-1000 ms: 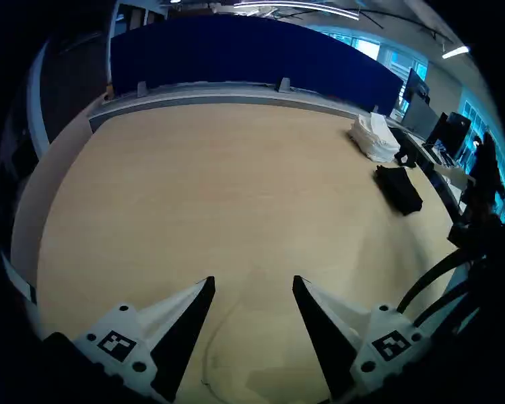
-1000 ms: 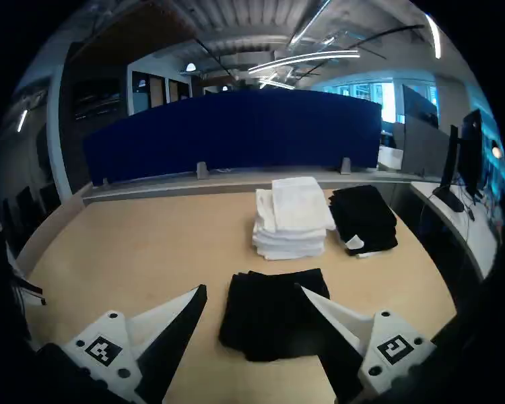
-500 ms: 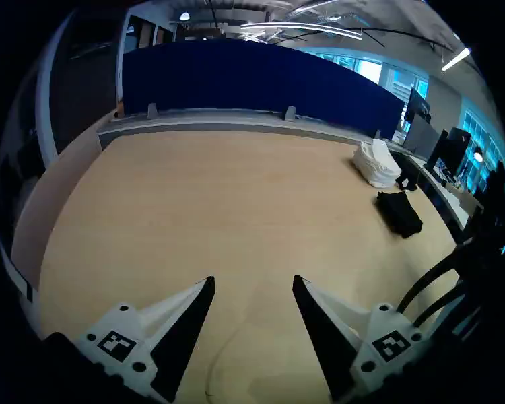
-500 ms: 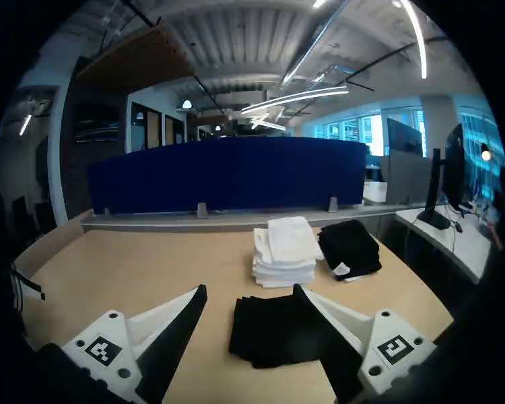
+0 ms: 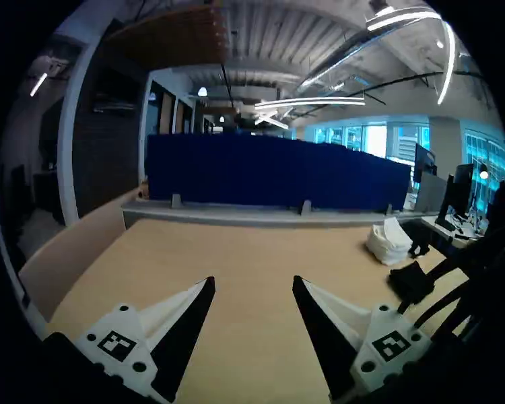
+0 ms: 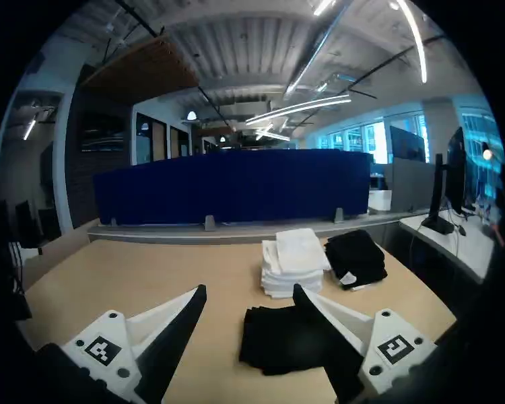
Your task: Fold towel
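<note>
In the right gripper view a folded black towel (image 6: 283,340) lies on the wooden table just ahead of my right gripper (image 6: 250,296), partly behind its right finger. The right gripper is open and holds nothing. Behind the towel stand a stack of folded white towels (image 6: 293,262) and a stack of folded black towels (image 6: 357,258). My left gripper (image 5: 251,286) is open over bare table, with nothing between its fingers. In the left gripper view the white stack (image 5: 388,244) and a black towel (image 5: 412,281) sit far off at the right.
A blue partition (image 6: 236,185) runs along the table's far edge. A neighbouring desk with a monitor (image 6: 449,176) stands to the right. Dark cables (image 5: 454,289) cross the right side of the left gripper view. Bare tabletop (image 5: 252,259) spreads ahead of the left gripper.
Both views have tilted upward, showing more ceiling and less table. The left gripper has swung up from looking down at the tabletop. Both grippers stay open.
</note>
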